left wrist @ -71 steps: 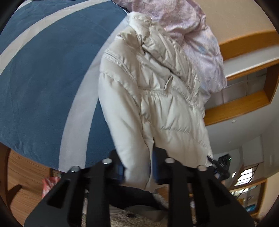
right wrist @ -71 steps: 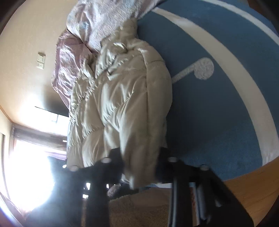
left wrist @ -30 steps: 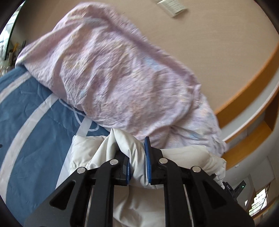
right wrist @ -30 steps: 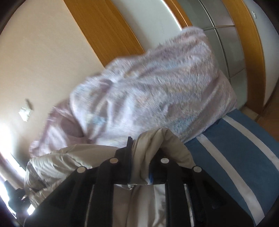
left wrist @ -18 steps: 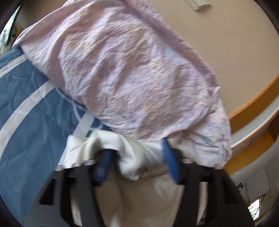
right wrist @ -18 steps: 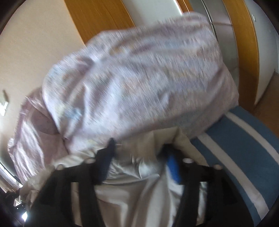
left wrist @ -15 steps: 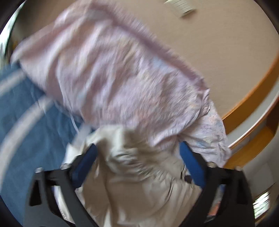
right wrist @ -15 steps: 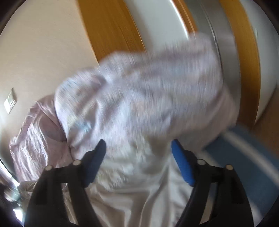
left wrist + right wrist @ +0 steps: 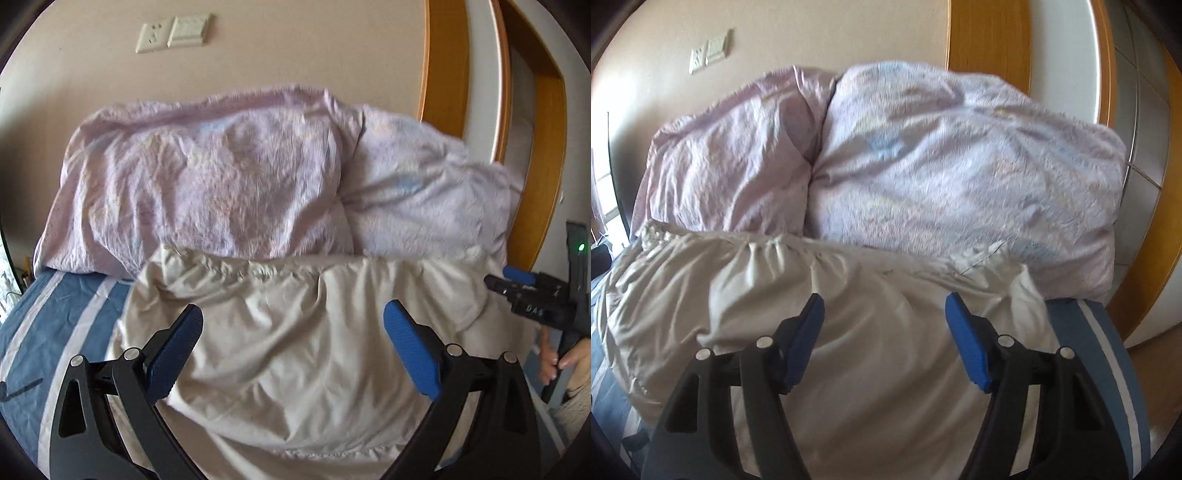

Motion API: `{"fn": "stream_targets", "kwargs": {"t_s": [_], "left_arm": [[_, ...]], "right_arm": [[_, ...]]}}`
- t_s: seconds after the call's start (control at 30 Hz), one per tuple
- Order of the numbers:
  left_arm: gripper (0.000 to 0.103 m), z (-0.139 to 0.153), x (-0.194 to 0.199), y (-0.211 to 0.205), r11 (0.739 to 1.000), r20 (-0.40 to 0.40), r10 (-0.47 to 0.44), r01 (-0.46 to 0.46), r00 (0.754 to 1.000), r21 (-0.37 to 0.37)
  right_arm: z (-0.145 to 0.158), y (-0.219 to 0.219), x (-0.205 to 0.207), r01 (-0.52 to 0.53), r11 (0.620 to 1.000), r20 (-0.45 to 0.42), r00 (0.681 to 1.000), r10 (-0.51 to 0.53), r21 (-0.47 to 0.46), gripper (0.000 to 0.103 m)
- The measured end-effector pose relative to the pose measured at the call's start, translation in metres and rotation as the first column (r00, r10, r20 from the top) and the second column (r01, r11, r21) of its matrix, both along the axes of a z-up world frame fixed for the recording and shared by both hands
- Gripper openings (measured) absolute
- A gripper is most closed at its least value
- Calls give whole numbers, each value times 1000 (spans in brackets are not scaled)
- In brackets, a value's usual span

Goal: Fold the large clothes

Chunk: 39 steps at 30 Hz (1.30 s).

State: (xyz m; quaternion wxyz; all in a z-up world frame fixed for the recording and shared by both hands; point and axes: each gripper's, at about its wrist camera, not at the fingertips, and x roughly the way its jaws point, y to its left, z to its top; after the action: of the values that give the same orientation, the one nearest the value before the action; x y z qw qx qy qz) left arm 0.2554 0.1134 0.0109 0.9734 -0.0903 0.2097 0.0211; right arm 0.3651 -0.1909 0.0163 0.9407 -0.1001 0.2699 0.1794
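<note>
A cream puffer jacket [image 9: 295,332] lies folded over on the blue striped bed cover [image 9: 44,317], its gathered hem along the far edge against the pillows. My left gripper [image 9: 291,332] is open and empty, just above the jacket. My right gripper [image 9: 884,321] is open and empty over the same jacket [image 9: 849,332]; it also shows at the right edge of the left wrist view [image 9: 517,284], near the jacket's right end.
Two crumpled lilac pillows [image 9: 207,184] [image 9: 960,173] are piled against the beige wall behind the jacket. A wooden door frame [image 9: 443,74] stands at the right. The bed cover's edge [image 9: 1108,350] shows at the right.
Both grippers carried the jacket's lower end up toward the pillows, folding it over, then opened and let it go. They now hover just behind the dropped hem.
</note>
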Motion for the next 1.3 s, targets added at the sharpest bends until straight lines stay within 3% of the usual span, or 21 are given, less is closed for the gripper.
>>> {"fn": "stream_targets", "kwargs": {"t_s": [0.27, 0.4, 0.53, 0.77, 0.87, 0.93, 1.03, 1.1, 1.2, 1.3], "left_arm": [[99, -32, 44, 2, 994, -81, 93, -87, 992, 68], [99, -33, 67, 10, 987, -113, 151, -144, 982, 71], [100, -40, 91, 27, 978, -189, 207, -207, 960, 19], [102, -53, 110, 25, 965, -217, 263, -259, 940, 46], [102, -52, 109, 27, 970, -253, 241, -239, 937, 37], [102, -47, 99, 27, 974, -258, 220, -225, 941, 9], [102, -28, 65, 14, 984, -189, 142, -159, 972, -80], [102, -18, 51, -4, 989, -132, 99, -112, 986, -94], [102, -13, 52, -38, 997, -116, 34, -41, 993, -58], [102, -24, 73, -61, 995, -162, 82, -72, 983, 65]], "right_arm": [[-37, 21, 43, 80, 987, -100, 990, -95, -142, 66], [-46, 24, 70, 134, 979, -163, 974, -159, -152, 66], [-58, 22, 96, 179, 974, -246, 946, -209, -140, 70], [-74, 21, 106, 212, 969, -249, 939, -238, -126, 73], [-68, 16, 101, 211, 970, -259, 937, -237, -122, 72], [-52, 7, 82, 210, 976, -227, 949, -219, -63, 71], [-27, 4, 50, 138, 989, -169, 977, -127, 49, 71], [-18, 12, 35, 84, 994, -150, 986, -72, 74, 71], [-21, 43, 28, 15, 1000, -167, 986, -11, 22, 71], [-48, 78, 36, 39, 987, -181, 981, -67, -158, 73]]}}
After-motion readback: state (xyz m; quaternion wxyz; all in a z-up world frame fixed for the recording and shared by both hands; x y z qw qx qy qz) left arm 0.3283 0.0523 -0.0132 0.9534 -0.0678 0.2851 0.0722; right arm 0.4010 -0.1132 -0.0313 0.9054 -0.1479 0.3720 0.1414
